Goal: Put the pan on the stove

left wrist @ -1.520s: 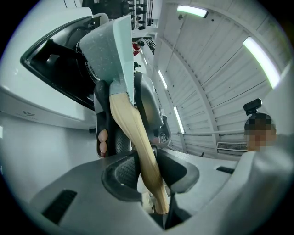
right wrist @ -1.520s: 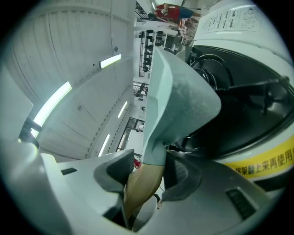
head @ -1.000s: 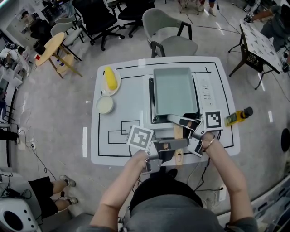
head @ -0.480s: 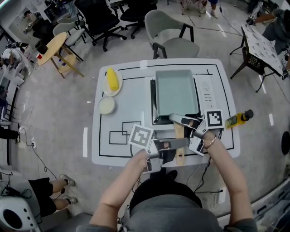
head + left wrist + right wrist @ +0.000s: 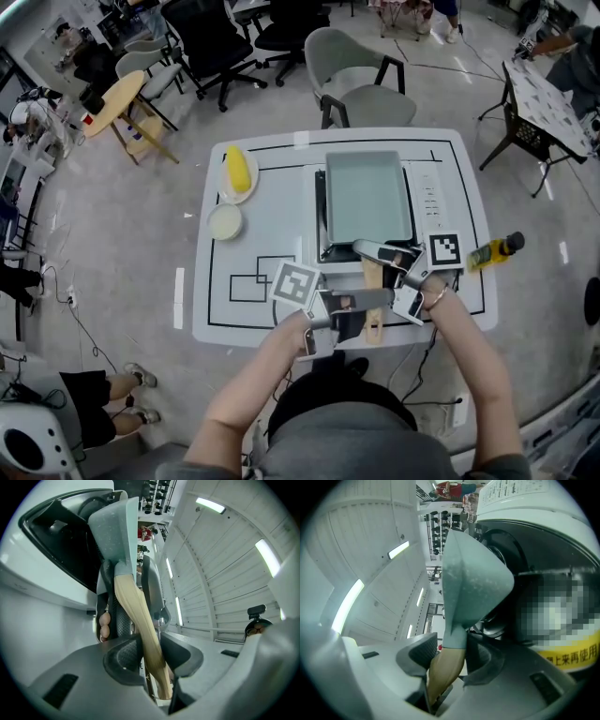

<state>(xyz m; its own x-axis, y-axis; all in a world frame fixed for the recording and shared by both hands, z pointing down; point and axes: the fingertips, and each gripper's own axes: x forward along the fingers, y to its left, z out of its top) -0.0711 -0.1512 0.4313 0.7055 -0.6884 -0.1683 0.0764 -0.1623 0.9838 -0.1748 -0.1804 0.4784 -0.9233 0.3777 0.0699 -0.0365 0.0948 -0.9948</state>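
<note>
A pale green rectangular pan (image 5: 367, 199) sits on the black-topped stove (image 5: 321, 214) in the middle of the white table. Its wooden handle (image 5: 372, 279) points toward the person. My left gripper (image 5: 378, 299) comes in from the left and is shut on the handle's near end. My right gripper (image 5: 366, 250) comes in from the right and is shut on the handle close to the pan. In the left gripper view the handle (image 5: 136, 616) runs up between the pads to the pan (image 5: 115, 531). In the right gripper view the handle (image 5: 443, 672) sits between the pads below the pan (image 5: 471, 578).
A plate with a yellow corn cob (image 5: 238, 169) and a small white bowl (image 5: 225, 222) lie at the table's left. A yellow bottle (image 5: 492, 248) stands by the right edge. The stove's control strip (image 5: 428, 192) runs along its right side. A grey chair (image 5: 361, 70) stands behind the table.
The head view has drifted slightly. Both grippers stay on the pan handle, and the pan keeps its place on the stove.
</note>
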